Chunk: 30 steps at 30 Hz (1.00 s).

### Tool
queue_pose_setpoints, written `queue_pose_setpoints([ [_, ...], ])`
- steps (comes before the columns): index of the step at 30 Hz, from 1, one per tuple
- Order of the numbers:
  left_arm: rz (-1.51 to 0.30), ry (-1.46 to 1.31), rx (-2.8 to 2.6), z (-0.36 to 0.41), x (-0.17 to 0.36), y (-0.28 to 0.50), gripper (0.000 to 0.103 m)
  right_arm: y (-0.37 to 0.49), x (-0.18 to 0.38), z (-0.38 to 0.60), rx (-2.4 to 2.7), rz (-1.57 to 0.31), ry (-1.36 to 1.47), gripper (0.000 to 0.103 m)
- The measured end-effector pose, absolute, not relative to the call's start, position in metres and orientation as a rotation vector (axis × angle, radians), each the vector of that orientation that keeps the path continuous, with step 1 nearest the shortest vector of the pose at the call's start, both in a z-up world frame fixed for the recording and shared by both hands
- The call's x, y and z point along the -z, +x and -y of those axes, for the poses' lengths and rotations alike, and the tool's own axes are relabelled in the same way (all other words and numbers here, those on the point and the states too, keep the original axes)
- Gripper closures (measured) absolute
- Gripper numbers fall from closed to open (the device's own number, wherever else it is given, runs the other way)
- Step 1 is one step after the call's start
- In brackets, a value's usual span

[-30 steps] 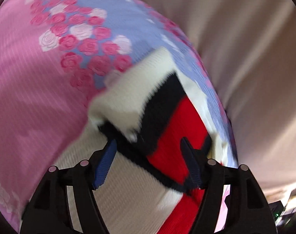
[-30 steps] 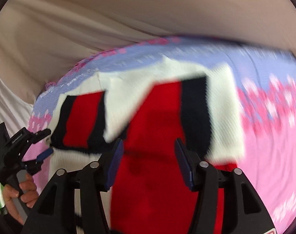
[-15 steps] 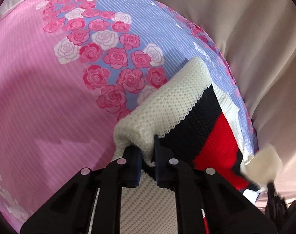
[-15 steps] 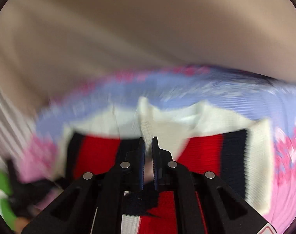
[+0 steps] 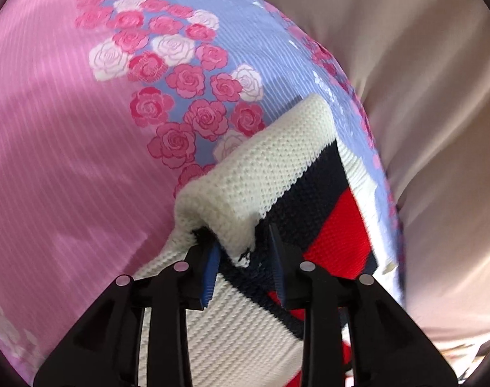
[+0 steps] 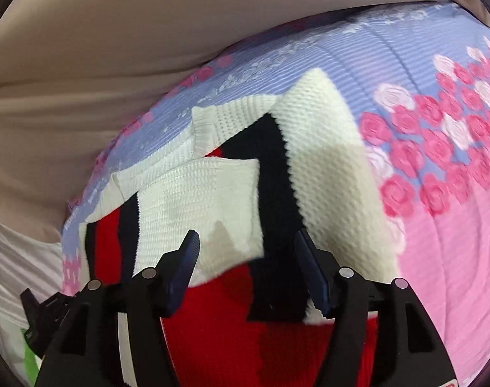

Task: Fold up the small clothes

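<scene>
A small knitted sweater in cream, navy and red lies on a pink and lilac rose-print bedsheet. It also shows in the right wrist view, with a cream sleeve folded over its front. My left gripper is open, its blue pads either side of a raised cream fold at the sweater's edge. My right gripper is open just above the folded sweater, holding nothing. The left gripper's black body shows at the lower left of the right wrist view.
A beige fabric surface rises behind the bedsheet and fills the right side of the left wrist view. White striped cloth lies at the far left of the right wrist view.
Both grippers were shut on the sweater half a second ago and have now opened. The cream fold has dropped onto the sweater. The right gripper has pulled back.
</scene>
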<state>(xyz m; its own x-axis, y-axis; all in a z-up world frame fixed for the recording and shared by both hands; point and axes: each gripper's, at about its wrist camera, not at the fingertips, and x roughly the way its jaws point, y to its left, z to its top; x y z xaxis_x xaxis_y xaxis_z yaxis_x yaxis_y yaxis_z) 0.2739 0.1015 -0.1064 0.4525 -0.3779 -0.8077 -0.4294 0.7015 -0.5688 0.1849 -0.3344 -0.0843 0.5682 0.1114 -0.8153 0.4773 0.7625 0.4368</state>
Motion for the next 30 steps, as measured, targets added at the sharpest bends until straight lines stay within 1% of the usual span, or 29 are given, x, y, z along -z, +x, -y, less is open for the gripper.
queue_pose_setpoints([
  [1,-1.134,-0.859,-0.032,-0.102,0.106,0.275,0.082,0.194,0.087,0.332,0.246,-0.976,0.664,0.043],
  [2,-1.133,-0.858,-0.025,-0.101,0.103,0.278,0.090,0.201,0.091,0.328,0.252,-0.994,0.639,0.059],
  [3,-1.129,-0.854,-0.023,-0.101,0.099,0.279,0.096,0.203,0.094,0.315,0.249,-1.010,0.618,0.076],
  [4,-1.095,-0.854,-0.014,-0.103,0.088,0.279,0.096,0.209,0.091,0.306,0.234,-1.014,0.608,0.093],
  [5,-1.056,-0.845,-0.007,-0.104,0.075,0.279,0.097,0.211,0.084,0.302,0.206,-0.996,0.608,0.093],
  [8,-0.961,-0.791,0.016,-0.108,0.039,0.278,0.097,0.198,0.007,0.289,0.120,-0.740,0.552,0.094],
  [10,-0.977,-0.761,0.018,-0.107,0.040,0.281,0.097,0.183,-0.032,0.288,0.100,-0.629,0.525,0.094],
  [11,-1.010,-0.732,0.009,-0.104,0.052,0.285,0.097,0.175,-0.042,0.291,0.106,-0.596,0.504,0.094],
  [12,-1.043,-0.703,-0.018,-0.100,0.064,0.287,0.097,0.176,-0.036,0.295,0.116,-0.612,0.487,0.094],
  [13,-1.078,-0.690,-0.035,-0.097,0.078,0.288,0.097,0.182,-0.020,0.299,0.140,-0.675,0.463,0.094],
  [15,-1.123,-0.702,-0.054,-0.095,0.091,0.284,0.097,0.199,0.039,0.312,0.202,-0.886,0.448,0.095],
  [16,-1.125,-0.711,-0.053,-0.095,0.093,0.280,0.097,0.201,0.060,0.317,0.228,-0.955,0.455,0.095],
  [17,-1.113,-0.683,-0.052,-0.093,0.090,0.277,0.097,0.198,0.066,0.320,0.231,-0.957,0.486,0.095],
  [19,-1.110,-0.626,-0.044,-0.090,0.088,0.276,0.096,0.186,0.047,0.322,0.211,-0.868,0.549,0.095],
  [21,-1.122,-0.619,-0.053,-0.089,0.092,0.277,0.097,0.184,0.039,0.322,0.205,-0.834,0.546,0.094],
  [23,-1.128,-0.614,-0.062,-0.088,0.095,0.281,0.096,0.201,0.064,0.320,0.240,-0.945,0.462,0.094],
  [25,-1.122,-0.585,-0.059,-0.086,0.093,0.286,0.096,0.208,0.086,0.320,0.251,-1.022,0.458,0.094],
  [28,-1.132,-0.545,-0.034,-0.083,0.096,0.289,0.094,0.197,0.079,0.318,0.236,-0.971,0.485,0.092],
  [30,-1.136,-0.509,-0.001,-0.083,0.092,0.287,0.092,0.191,0.078,0.318,0.237,-1.000,0.468,0.089],
])
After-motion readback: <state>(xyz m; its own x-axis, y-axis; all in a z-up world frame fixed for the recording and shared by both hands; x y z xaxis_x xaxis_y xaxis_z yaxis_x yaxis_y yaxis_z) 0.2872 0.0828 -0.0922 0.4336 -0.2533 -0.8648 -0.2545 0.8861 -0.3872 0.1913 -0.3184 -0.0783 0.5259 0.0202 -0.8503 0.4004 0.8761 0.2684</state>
